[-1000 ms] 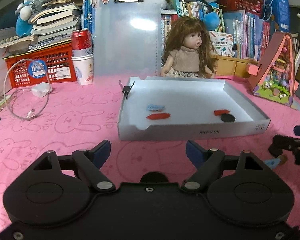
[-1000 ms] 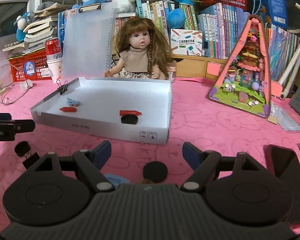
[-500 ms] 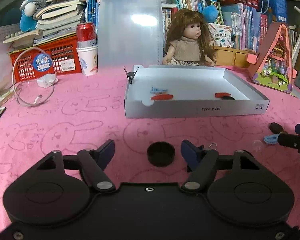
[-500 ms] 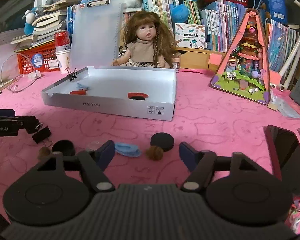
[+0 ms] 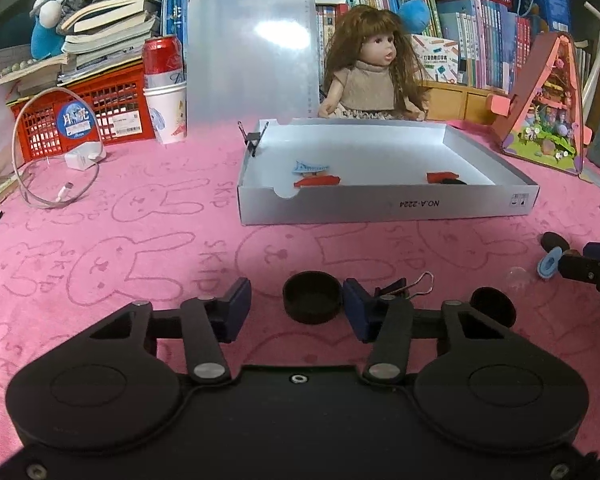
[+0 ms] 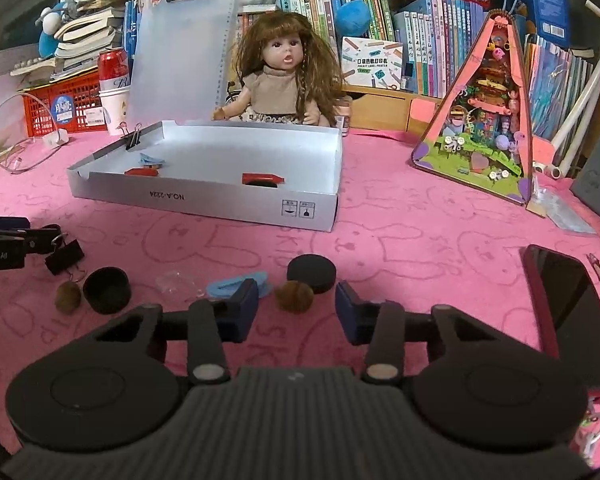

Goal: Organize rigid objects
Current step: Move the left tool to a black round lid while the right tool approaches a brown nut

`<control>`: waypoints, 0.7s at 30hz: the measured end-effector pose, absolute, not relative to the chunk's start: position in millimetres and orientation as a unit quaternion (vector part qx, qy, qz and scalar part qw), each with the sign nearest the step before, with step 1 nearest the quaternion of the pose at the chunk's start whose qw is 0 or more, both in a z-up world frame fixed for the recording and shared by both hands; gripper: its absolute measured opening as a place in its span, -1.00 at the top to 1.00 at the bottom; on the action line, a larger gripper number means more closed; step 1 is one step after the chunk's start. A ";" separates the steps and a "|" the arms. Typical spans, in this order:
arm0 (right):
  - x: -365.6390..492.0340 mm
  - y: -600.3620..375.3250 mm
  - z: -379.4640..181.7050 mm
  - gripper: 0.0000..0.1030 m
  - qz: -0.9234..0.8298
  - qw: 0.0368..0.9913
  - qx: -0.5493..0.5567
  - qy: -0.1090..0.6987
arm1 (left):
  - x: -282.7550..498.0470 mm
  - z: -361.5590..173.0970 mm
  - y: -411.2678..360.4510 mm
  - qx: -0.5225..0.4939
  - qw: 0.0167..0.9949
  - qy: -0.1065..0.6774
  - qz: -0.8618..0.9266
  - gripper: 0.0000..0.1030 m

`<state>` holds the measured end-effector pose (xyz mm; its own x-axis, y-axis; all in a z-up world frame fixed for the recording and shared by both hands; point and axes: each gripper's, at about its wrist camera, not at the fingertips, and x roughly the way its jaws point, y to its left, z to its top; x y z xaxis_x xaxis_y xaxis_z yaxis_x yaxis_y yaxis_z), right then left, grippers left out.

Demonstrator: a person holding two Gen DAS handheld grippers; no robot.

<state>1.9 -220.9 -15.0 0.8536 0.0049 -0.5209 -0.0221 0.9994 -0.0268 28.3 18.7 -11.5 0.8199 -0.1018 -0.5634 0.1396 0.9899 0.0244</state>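
Fingers of the left gripper (image 5: 296,312), blue-padded on black arms, are closing around a squat black cap (image 5: 311,296) that stands open end up on the pink, rabbit-printed surface (image 5: 140,240); the right pad is at its side, the left pad apart. A black binder clip (image 5: 396,286) lies just right of it, its wire loop pointing right. Fingers of the right gripper (image 6: 296,312) are closing, tilted downward, about a fuzzy brown ball (image 6: 294,296), neither pad touching it. A flat black disc (image 6: 312,273) sits just beyond, a blue oval piece (image 6: 228,285) to the left. Farther off, the shallow white cardboard tray (image 6: 204,200) lies long side across, holding small red and blue pieces.
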 end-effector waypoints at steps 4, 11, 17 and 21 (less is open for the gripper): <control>3.6 -219.7 -15.9 0.12 0.008 0.963 -0.017 0.271 | 30.5 -12.9 16.5 0.037 0.953 0.292 -0.065 0.14; 7.7 -221.1 -17.5 0.51 0.007 0.959 -0.006 0.282 | 32.2 -13.3 12.1 0.037 0.953 0.294 -0.064 0.41; 5.9 -220.9 -14.5 0.51 0.012 0.960 -0.007 0.279 | 29.6 -8.0 10.3 0.037 0.954 0.290 -0.067 0.42; 6.3 -222.1 -8.2 0.51 0.014 0.962 0.000 0.274 | 27.7 3.5 11.3 0.033 0.957 0.278 -0.068 0.42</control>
<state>6.3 -222.1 -8.2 0.8492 0.0266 -0.5274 -0.0263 0.9996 0.0081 27.7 11.3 3.5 0.8357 -0.1123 -0.5375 0.1493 0.9885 0.0256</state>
